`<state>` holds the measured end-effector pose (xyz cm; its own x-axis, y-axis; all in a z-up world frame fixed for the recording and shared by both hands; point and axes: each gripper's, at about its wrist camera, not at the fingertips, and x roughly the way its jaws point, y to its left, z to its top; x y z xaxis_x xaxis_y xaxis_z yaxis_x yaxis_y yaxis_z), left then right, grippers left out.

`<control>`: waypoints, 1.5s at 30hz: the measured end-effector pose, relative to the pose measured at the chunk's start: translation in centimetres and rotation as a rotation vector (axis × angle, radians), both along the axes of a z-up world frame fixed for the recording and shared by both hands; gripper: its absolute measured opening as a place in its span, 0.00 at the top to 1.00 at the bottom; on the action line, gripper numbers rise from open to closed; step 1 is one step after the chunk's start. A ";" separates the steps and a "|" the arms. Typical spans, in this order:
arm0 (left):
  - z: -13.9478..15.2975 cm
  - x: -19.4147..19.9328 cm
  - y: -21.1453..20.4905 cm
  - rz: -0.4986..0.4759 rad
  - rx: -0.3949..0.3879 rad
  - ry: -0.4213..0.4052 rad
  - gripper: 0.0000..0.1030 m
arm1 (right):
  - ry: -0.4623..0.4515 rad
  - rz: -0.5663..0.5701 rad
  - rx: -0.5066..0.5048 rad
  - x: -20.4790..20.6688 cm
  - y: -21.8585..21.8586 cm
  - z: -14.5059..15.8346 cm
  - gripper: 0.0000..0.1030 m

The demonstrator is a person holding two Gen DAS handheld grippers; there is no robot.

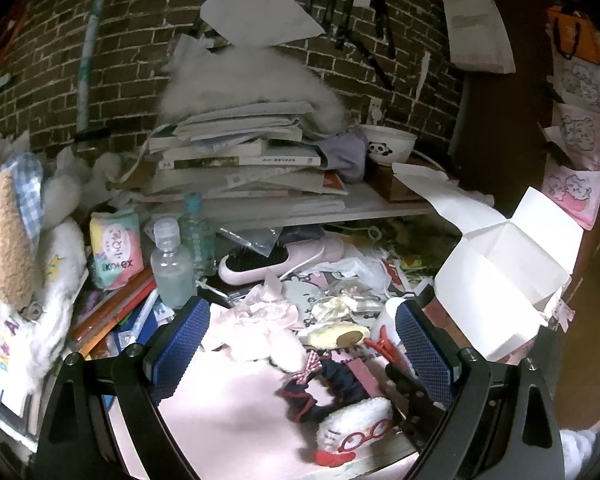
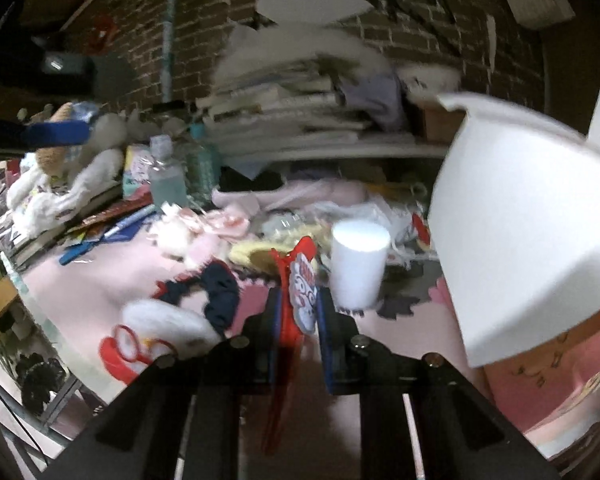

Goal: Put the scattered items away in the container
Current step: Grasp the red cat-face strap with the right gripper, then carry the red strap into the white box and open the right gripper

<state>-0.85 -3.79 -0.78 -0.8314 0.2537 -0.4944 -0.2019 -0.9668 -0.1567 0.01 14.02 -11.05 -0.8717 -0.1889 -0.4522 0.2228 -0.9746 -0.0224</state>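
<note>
Right gripper clamps a red cartoon hair clip, presumably bound for the white box; left gripper hovers, jaws apart, empty.

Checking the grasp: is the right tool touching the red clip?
Touching. In the right wrist view the right tool has its fingers closed on the red clip, which sits pinched between both pads and sticks out above them.

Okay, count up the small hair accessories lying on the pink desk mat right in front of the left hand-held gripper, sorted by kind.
Navy fabric scrunchie: 1
Red plastic claw clip: 1
Fluffy white plush clip with red glasses: 1
Pink-and-white gingham bow: 1
Total: 4

The right hand-held gripper holds another red cartoon clip, not counted here.
</note>
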 end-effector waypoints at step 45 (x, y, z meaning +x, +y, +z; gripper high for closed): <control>0.5 1.1 1.2 -0.038 0.029 -0.005 0.10 | -0.461 0.013 0.094 -7.0 15.8 12.1 0.86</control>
<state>0.21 -2.54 -0.26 -0.8184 0.2991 -0.4907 -0.2374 -0.9536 -0.1852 -6.96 29.79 1.05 -0.5739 -0.1380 -0.8072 0.2423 -0.9702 -0.0064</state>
